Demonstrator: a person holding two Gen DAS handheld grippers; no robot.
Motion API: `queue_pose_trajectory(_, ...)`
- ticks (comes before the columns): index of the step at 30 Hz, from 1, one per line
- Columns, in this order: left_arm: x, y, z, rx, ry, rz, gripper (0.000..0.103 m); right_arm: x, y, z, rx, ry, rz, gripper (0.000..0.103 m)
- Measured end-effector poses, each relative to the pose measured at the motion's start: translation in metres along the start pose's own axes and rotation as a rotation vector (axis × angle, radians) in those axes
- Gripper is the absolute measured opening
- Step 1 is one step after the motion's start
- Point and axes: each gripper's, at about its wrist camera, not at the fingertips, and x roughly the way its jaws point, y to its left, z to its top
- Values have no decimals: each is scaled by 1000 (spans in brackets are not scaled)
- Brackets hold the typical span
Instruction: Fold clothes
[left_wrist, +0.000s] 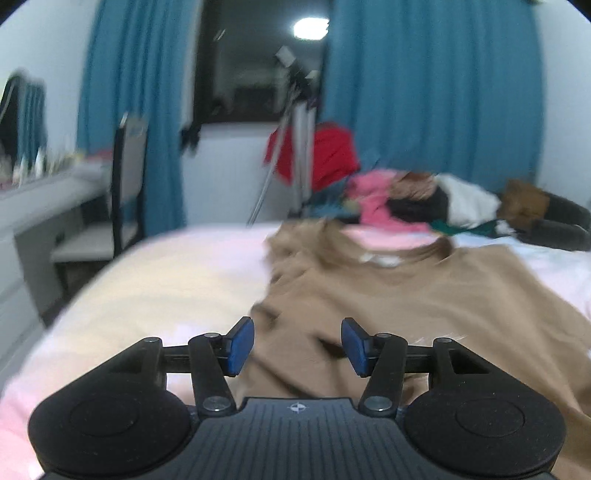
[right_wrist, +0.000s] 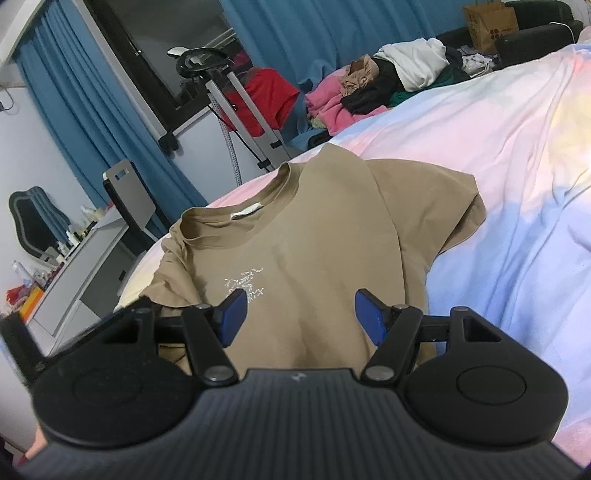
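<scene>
A tan T-shirt (right_wrist: 314, 251) with a small white print on the chest lies face up on the bed, collar toward the far edge. In the left wrist view the same tan T-shirt (left_wrist: 424, 295) is blurred, and its left sleeve is bunched near the collar. My left gripper (left_wrist: 297, 345) hovers over the shirt's lower left part, jaws apart, blue pads clear of the cloth. My right gripper (right_wrist: 299, 314) is held above the shirt's lower middle, jaws wide, nothing between them.
The bed (right_wrist: 480, 155) has a pale pink and blue cover. A heap of clothes (right_wrist: 388, 85) lies beyond the far edge, near a red garment (right_wrist: 266, 96) on a metal stand. A chair (left_wrist: 127, 177) and desk (left_wrist: 44, 199) stand at the left, blue curtains behind.
</scene>
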Motion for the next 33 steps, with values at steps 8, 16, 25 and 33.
queue_pose_trajectory(8,44,43,27,-244,58,-89,18,17,-8,-1,35,28,-7,68)
queue_pose_trajectory(16,44,93,84,-400,-21,-68,4,26,-7,-8,32,59,-21,68)
queue_pose_trajectory(25,80,159,115,-217,96,288,5,32,-5,-10,24,66,-33,68)
queue_pose_trajectory(33,36,199,73,-390,59,167,27,32,-7,-9,47,70,-24,68)
